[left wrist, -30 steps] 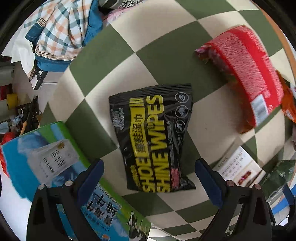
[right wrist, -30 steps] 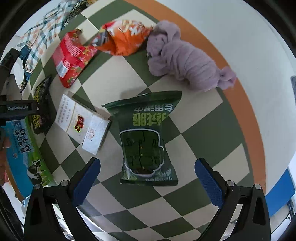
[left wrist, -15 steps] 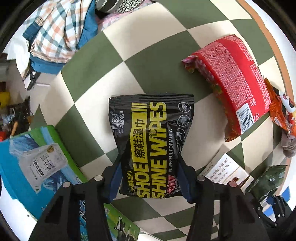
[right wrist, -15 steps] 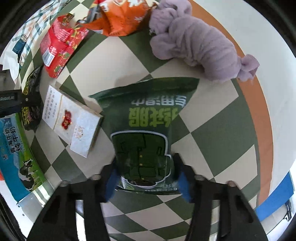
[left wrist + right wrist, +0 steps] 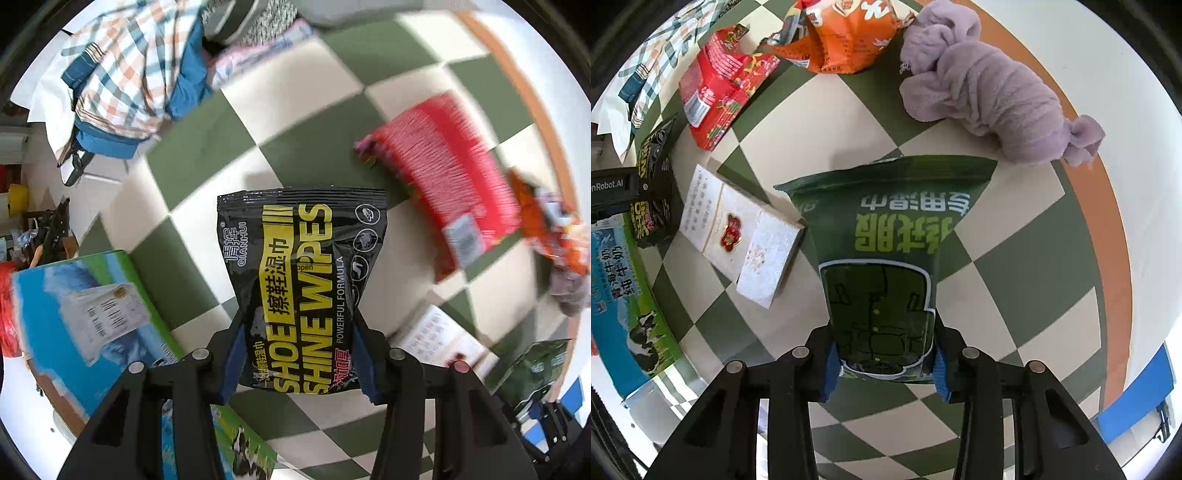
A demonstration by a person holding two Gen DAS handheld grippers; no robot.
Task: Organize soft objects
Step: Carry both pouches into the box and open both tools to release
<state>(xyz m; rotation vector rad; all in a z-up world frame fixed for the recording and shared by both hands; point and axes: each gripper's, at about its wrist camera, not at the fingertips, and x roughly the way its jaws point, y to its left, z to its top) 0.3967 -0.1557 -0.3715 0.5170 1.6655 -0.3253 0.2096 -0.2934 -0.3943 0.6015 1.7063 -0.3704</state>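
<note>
A cloth of green and cream checks with an orange border covers the surface. Past the border lies a pale floor, brightly and evenly lit. A blue item sits at the lower right edge.

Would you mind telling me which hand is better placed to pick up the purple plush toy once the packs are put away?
Right, I'd say. The purple plush toy lies just beyond the green pack in the right gripper. From the left gripper, gripping the shoe wipes pack, it sits at the far edge.
</note>
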